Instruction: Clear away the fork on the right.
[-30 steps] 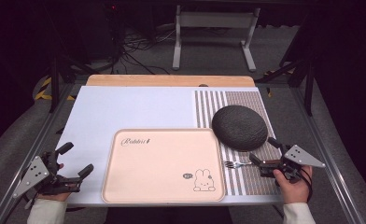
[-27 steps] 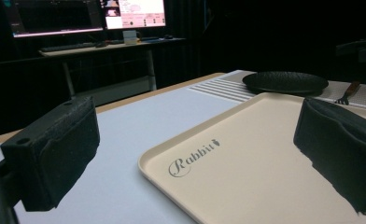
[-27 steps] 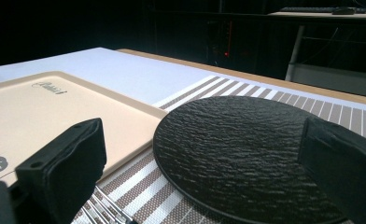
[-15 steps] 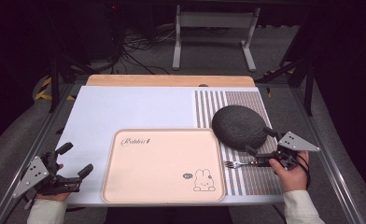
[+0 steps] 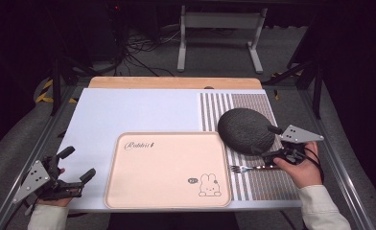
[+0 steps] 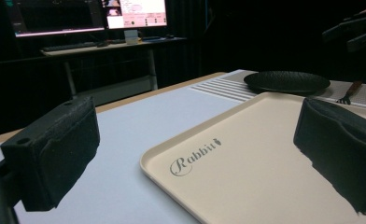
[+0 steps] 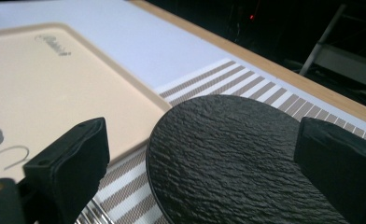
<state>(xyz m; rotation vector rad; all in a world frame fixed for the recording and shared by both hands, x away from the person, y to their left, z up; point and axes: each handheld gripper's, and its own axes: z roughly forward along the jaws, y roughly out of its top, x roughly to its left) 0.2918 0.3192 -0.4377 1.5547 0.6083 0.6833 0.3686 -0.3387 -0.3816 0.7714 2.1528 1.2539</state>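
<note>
High view looks down; both low gripper views share the tray (image 5: 167, 167) and plate (image 5: 246, 130).

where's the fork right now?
In the high view the fork lies on the striped mat at the table's right side, just right of the tray and in front of the black plate, by the right gripper.

bright even light on table (image 5: 143, 112); dark surroundings; near fingers (image 6: 55, 151) soft, slightly blurred; no glare.
</note>
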